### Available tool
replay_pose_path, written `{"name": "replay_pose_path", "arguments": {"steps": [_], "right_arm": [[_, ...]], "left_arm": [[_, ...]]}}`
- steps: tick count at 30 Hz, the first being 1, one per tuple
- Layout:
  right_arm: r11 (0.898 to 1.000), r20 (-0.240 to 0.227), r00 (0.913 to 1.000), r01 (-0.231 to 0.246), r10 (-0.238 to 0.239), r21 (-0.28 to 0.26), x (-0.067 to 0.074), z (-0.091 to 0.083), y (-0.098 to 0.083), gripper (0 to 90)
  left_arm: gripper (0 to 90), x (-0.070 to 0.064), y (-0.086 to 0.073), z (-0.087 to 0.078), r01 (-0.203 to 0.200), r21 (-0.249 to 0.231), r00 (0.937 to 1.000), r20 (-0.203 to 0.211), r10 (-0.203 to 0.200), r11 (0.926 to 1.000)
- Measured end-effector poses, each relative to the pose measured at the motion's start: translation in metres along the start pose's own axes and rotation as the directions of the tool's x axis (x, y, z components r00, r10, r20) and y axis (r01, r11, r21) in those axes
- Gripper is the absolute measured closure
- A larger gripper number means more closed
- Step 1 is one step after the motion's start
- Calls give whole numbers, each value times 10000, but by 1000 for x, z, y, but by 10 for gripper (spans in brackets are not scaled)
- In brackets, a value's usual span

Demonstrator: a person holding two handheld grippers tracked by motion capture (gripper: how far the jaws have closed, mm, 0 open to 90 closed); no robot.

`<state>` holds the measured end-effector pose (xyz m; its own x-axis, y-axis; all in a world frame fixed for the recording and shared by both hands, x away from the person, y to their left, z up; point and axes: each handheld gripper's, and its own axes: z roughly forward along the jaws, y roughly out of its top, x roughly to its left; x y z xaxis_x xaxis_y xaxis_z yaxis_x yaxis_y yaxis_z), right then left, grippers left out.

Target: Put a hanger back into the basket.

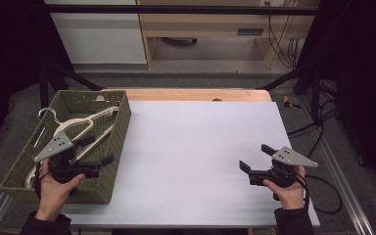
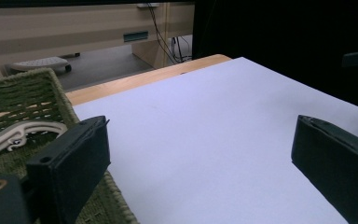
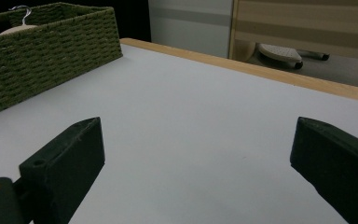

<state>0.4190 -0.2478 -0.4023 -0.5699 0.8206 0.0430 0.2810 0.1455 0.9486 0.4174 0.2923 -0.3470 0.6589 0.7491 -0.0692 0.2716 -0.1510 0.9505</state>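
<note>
So the left gripper (image 1: 97, 150) was sitting over the near end of the green woven basket (image 1: 120, 128), jaws spread wide with nothing between them; in the left gripper view one jaw hung over the basket's rim and the other over the white table (image 1: 200, 156). The hangers (image 1: 81, 128) were lying inside the basket, pale wooden ones with a metal hook (image 1: 49, 113) poking over the far left edge. Honestly couldn't tell how many were in there, since they overlapped and the left hand (image 1: 54, 188) plus the gripper's grey plate covered the near part of the pile. In the left gripper view just a curved bit of one hanger (image 2: 14, 135) peeked out beside the jaw, the rest cut off by the frame. The right gripper (image 1: 255, 157) was well apart from all that, held low over the near right part of the table, jaws also spread and empty. From its own view the basket (image 3: 46, 51) showed up as a wall of weave at the far left, with only the top of a hanger and its hook (image 3: 21, 14) visible above the rim. The basket's near corner hung off the table's left edge.
</note>
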Motion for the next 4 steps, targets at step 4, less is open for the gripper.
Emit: {"name": "replay_pose_path", "arguments": {"steps": [4], "right_arm": [[10000, -42, 10000, -45, 45, -54, 0, -1, 0, 36]], "left_arm": [[43, -2, -8, 4, 5, 101, 10000, -2, -5, 9999]]}}
